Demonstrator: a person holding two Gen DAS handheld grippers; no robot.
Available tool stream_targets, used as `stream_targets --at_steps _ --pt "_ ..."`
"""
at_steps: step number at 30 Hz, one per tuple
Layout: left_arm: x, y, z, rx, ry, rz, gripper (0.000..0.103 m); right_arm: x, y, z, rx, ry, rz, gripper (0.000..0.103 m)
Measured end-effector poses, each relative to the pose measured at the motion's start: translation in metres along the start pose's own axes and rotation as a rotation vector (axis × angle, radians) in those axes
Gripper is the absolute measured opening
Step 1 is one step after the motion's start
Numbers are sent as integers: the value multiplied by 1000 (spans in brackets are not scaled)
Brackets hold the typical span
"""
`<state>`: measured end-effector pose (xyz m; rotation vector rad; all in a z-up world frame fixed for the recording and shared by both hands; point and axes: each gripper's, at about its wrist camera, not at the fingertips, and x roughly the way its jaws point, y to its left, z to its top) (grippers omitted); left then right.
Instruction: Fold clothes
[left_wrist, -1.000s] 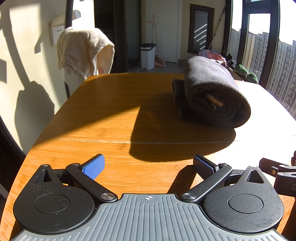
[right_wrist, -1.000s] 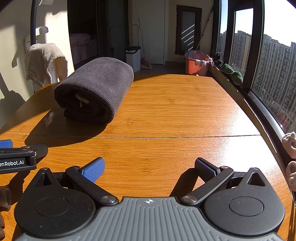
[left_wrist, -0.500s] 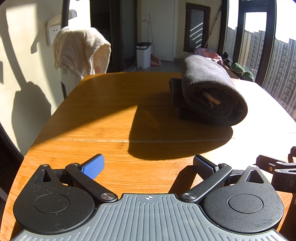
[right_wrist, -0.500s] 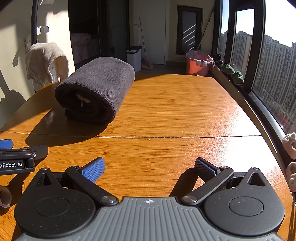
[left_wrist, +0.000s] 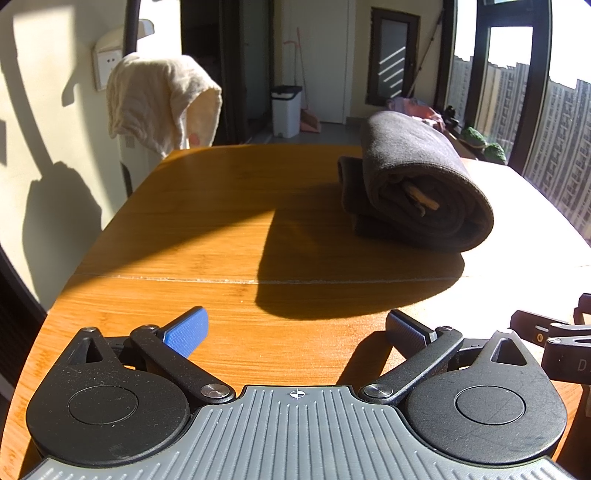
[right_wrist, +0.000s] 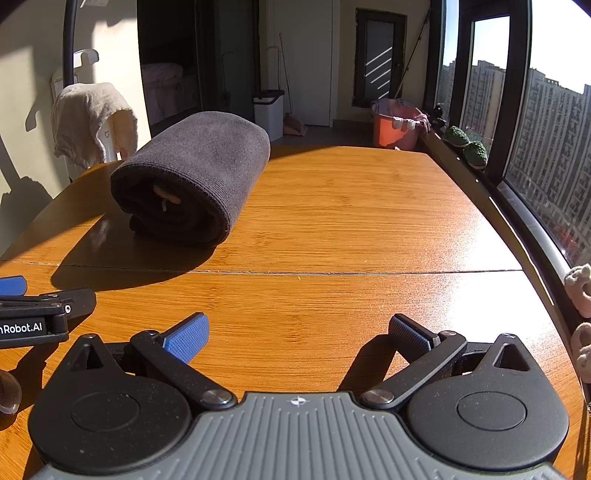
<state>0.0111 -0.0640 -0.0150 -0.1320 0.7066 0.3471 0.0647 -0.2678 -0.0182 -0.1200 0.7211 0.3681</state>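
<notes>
folded dark garment (left_wrist: 417, 184) on table (left_wrist: 221, 221) | well ahead of left gripper (left_wrist: 295, 332), right gripper (right_wrist: 299, 334) | both spread, empty

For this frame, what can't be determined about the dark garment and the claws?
- Folded dark garment: its type and inner layers, hidden by its own outer wrap in both views.
- Pale bit in the fold: too small to identify.
- Right claw, left view: cut off by the frame edge.
- Left claw, right view: likewise cut off.

Glossy grained wood table (right_wrist: 351, 221), matt dark fleecy cloth roll (right_wrist: 199, 173), ribbed grey plastic gripper housing.
</notes>
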Motion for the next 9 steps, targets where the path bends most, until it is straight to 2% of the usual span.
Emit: stream_targets --at_steps 9 --pt "-2 3 0 -12 -6 -15 103 0 -4 2 -28 23 30 103"
